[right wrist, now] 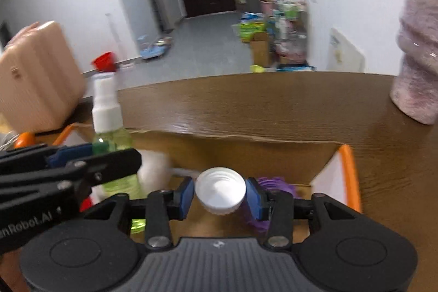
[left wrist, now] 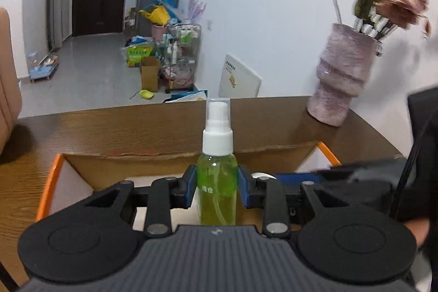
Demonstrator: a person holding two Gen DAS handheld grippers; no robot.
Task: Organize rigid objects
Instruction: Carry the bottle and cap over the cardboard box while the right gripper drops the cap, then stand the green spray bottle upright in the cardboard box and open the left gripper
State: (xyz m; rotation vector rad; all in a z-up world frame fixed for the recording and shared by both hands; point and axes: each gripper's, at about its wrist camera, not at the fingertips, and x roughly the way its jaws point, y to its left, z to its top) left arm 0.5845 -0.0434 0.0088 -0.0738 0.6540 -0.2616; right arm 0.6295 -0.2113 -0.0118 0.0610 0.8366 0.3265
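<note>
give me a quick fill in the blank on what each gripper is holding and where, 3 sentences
1. The left gripper is shut on a spray bottle filled with ____ liquid.
2. The right gripper is shut on a white ____.
3. Both grippers are over an open cardboard box that sits on a ____ table.

Missing words: green; cap; wooden

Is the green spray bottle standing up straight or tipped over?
Upright. The green spray bottle, white nozzle on top, is squeezed between the left gripper fingers above the cardboard box.

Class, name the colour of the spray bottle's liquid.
Yellow-green, in the spray bottle; clearest in the left wrist view.
</note>
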